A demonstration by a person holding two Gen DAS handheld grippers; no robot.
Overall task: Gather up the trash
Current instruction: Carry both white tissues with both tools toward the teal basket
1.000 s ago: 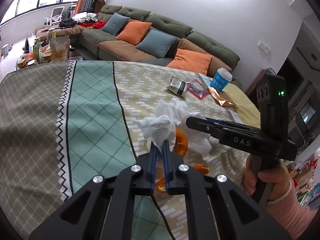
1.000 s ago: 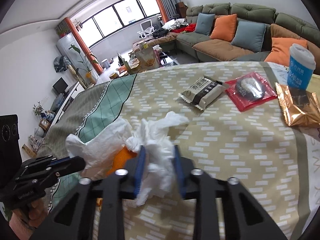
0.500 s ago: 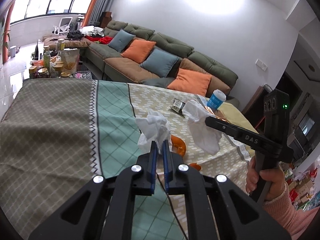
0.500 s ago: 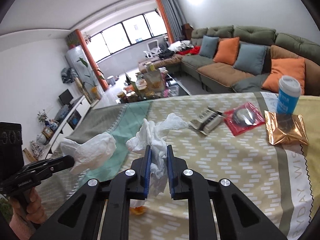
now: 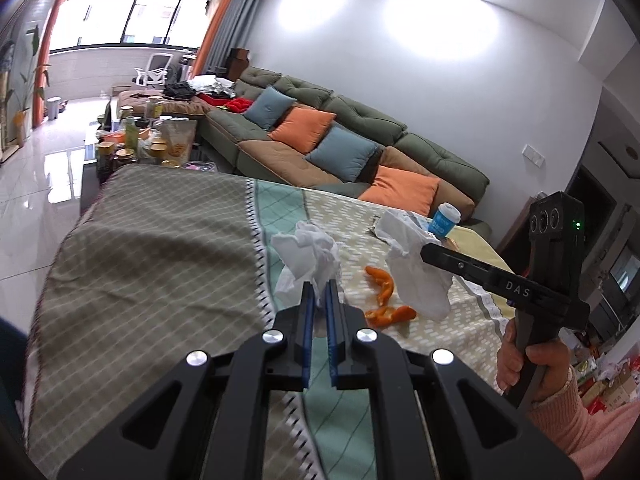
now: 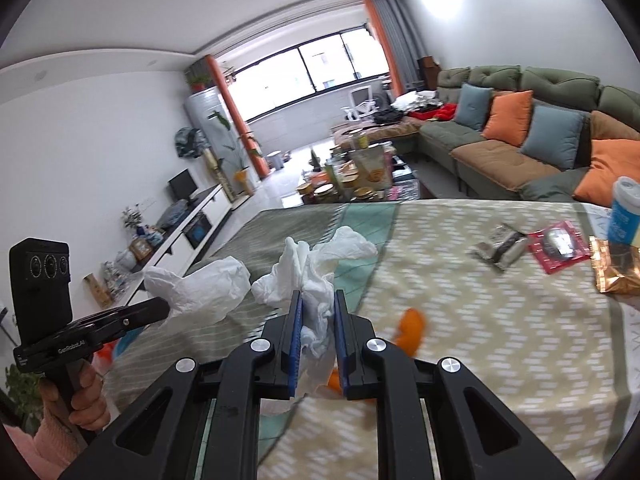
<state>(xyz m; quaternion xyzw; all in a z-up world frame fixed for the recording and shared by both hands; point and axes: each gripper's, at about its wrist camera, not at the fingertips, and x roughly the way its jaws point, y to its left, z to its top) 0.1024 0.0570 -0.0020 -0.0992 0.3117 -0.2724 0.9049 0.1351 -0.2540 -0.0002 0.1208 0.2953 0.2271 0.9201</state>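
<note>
- Across the whole lower field of both views we see the table (image 5: 152, 248), covered by a patterned cloth in grey check, a teal band and a beige dash print.
- Behind it we note a long green sofa (image 5: 360, 128) with orange and blue cushions, and a cluttered low table (image 6: 360, 176) toward the window.
- We record the left gripper (image 5: 319, 292) raised above the cloth, its blue-padded jaws clenched on a crumpled white tissue (image 5: 310, 250), which hangs clear of the table over the teal band.
- We record the right gripper (image 6: 317, 312) likewise raised, jaws pinching a second white tissue wad (image 6: 308, 276); part of the wad trails down between the fingers. In the left wrist view the same wad droops from the tip of the right gripper (image 5: 424, 252).
- We see a person's hand (image 5: 532, 364) in a pink sleeve around the right gripper's handle.
- On the beige print, below and between the two grippers, lie orange peel pieces (image 5: 386, 296), loose on the cloth.
- At the far right edge of the table stands a blue and white paper cup (image 6: 626, 212); just beside it lie a gold foil packet (image 6: 616, 268), a red wrapper (image 6: 558, 246) and a dark and silver wrapper (image 6: 500, 246), close together.
</note>
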